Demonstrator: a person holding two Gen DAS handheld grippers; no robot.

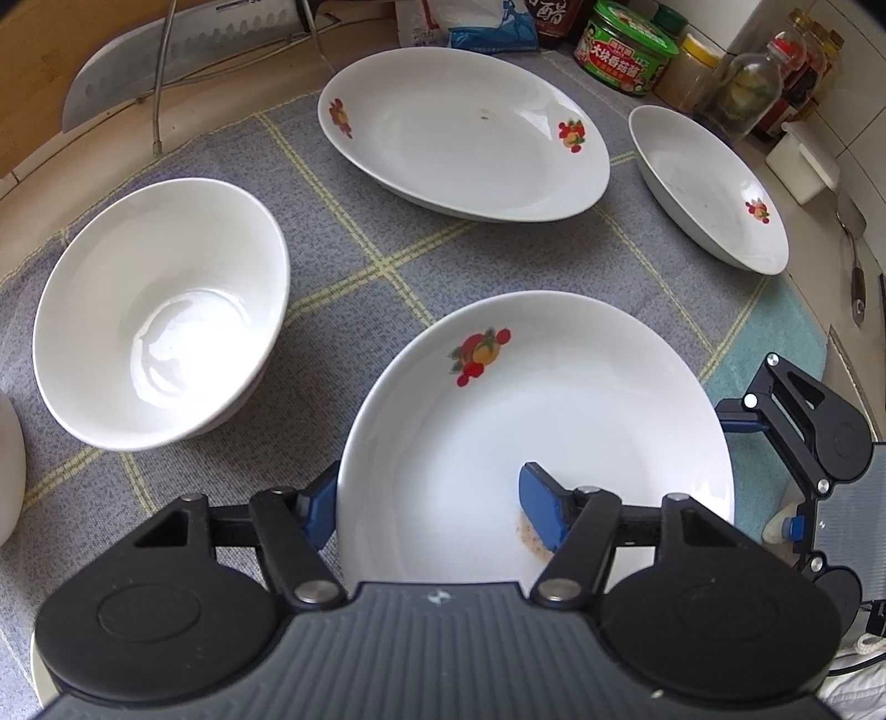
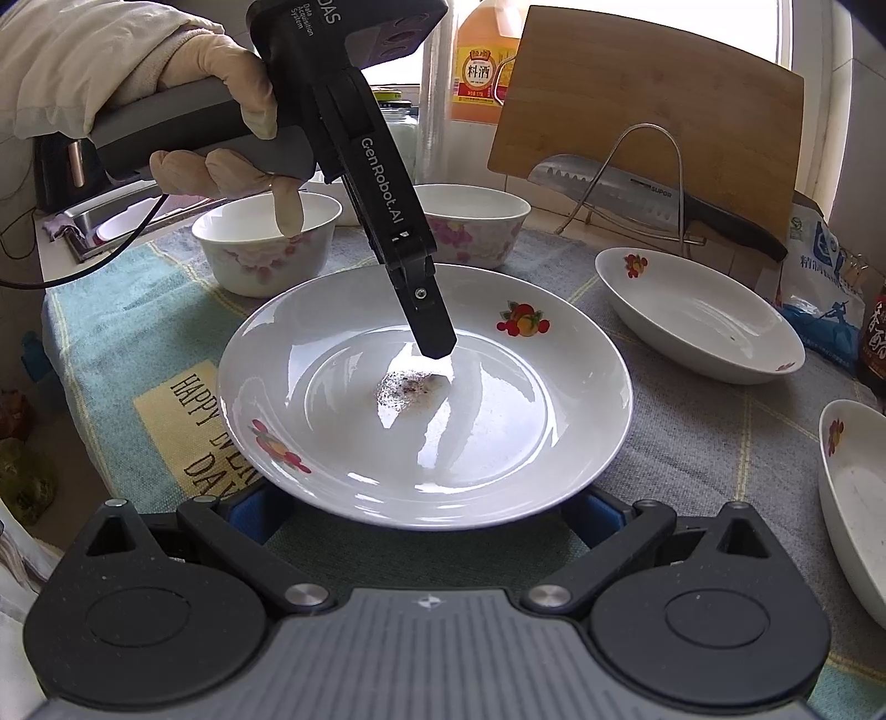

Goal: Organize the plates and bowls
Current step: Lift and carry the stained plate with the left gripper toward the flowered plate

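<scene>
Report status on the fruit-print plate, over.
Left gripper open, straddling plate rim, one finger inside. Right gripper open at opposite rim. Plate on cloth, stain in centre. Nothing stacked on it.

I see open checked grey cloth (image 1: 354, 260) between the plain white bowl (image 1: 160, 310) and the fruit-printed white plates (image 1: 465, 133); jars (image 1: 626, 50) crowd the far edge.
</scene>
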